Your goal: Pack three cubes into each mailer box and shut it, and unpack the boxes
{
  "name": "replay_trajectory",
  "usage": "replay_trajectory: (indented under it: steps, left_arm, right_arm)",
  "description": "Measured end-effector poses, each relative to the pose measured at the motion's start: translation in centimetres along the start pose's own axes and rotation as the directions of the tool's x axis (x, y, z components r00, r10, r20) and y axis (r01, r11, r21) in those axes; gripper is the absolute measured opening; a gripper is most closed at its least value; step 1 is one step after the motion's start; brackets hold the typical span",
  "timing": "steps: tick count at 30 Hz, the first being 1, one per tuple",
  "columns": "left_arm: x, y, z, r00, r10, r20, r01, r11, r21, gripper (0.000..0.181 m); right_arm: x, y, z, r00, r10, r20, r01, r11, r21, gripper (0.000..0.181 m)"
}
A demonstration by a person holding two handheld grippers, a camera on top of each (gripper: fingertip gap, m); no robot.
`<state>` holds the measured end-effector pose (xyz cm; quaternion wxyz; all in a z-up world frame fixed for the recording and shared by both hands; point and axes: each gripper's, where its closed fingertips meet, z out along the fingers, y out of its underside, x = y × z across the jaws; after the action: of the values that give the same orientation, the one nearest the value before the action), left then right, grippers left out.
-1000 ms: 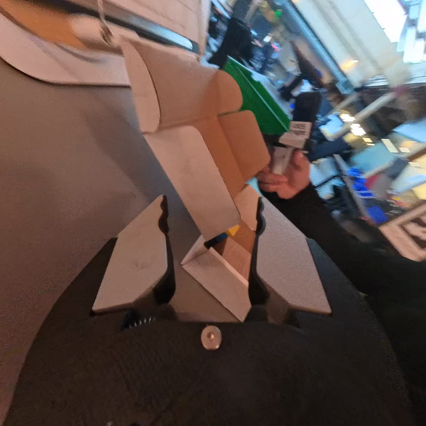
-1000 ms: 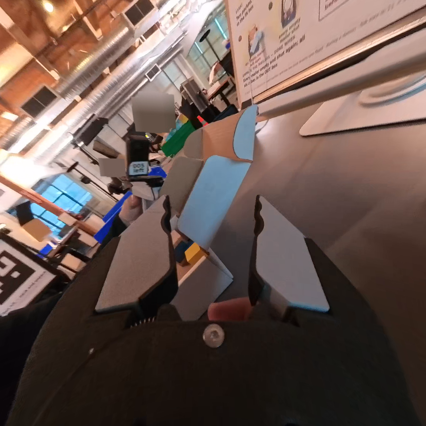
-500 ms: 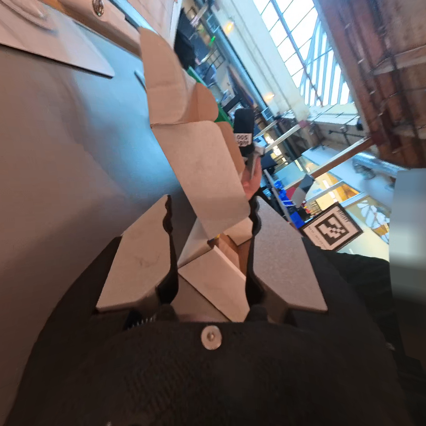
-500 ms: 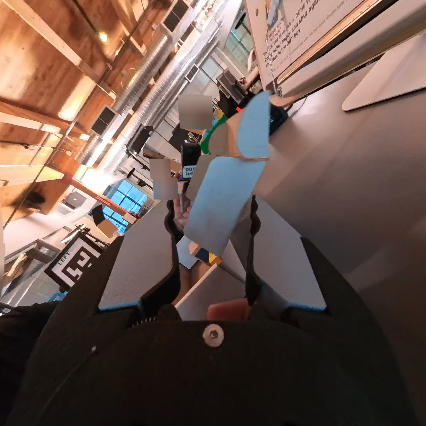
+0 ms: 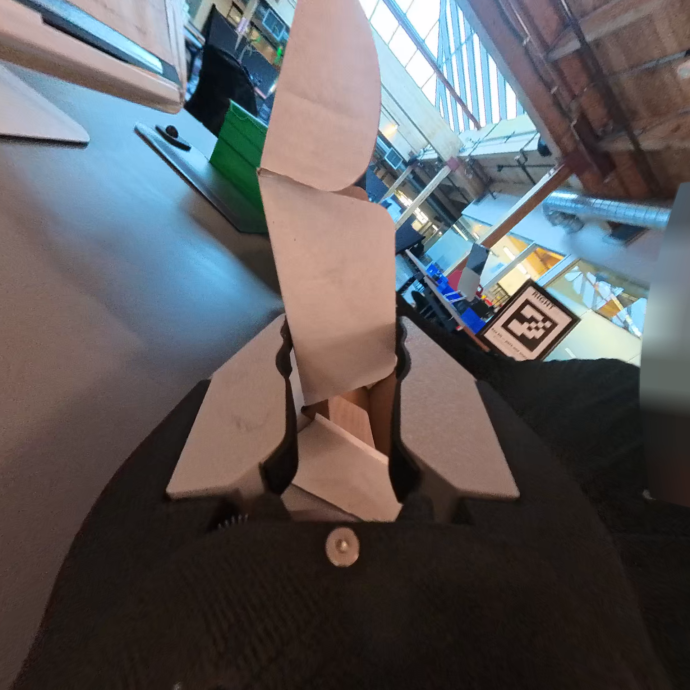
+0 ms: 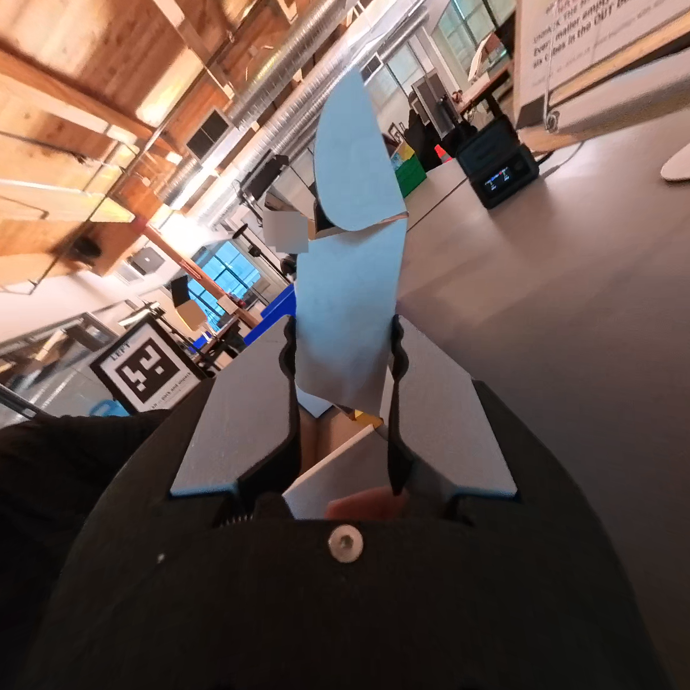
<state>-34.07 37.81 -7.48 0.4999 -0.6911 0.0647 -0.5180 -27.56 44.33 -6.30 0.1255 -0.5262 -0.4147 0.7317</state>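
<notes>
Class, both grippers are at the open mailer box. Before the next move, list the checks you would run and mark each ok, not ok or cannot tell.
1. Lid open, standing up: ok.
2. Left gripper straddles the box, a finger on each side: ok.
3. Right gripper straddles the box likewise: ok.
4. Either gripper squeezing the box walls: cannot tell.
5. Three cubes inside: cannot tell; only a yellow corner shows in the right wrist view.
6. Table beside the box free for tipping or setting down: ok.
</notes>
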Motion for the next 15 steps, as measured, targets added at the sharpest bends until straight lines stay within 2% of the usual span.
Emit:
replay_trajectory:
  steps: [3,6,11,15]
  left_arm:
    - [0.4,0.3,0.2,0.996,0.087,0.024,-0.086,0.996,-0.026,0.054]
    - [0.2,0.6,0.5,0.973,0.212,0.090,-0.206,0.976,-0.068,0.054]
    - [0.2,0.9,0.4,0.857,0.475,0.201,-0.447,0.878,-0.168,0.053]
    - [0.5,1.6,0.5,0.783,0.585,0.212,-0.539,0.808,-0.236,0.053]
  right_arm:
    - [-0.3,-0.1,-0.1,0.994,-0.103,-0.035,0.103,0.995,-0.007,0.050]
    - [-0.6,0.0,0.0,0.957,-0.273,-0.102,0.270,0.962,-0.042,0.049]
    - [-1.6,0.7,0.0,0.813,-0.566,-0.137,0.553,0.824,-0.125,0.049]
    - [-1.9,1.7,-0.4,0.717,-0.687,-0.121,0.660,0.724,-0.199,0.049]
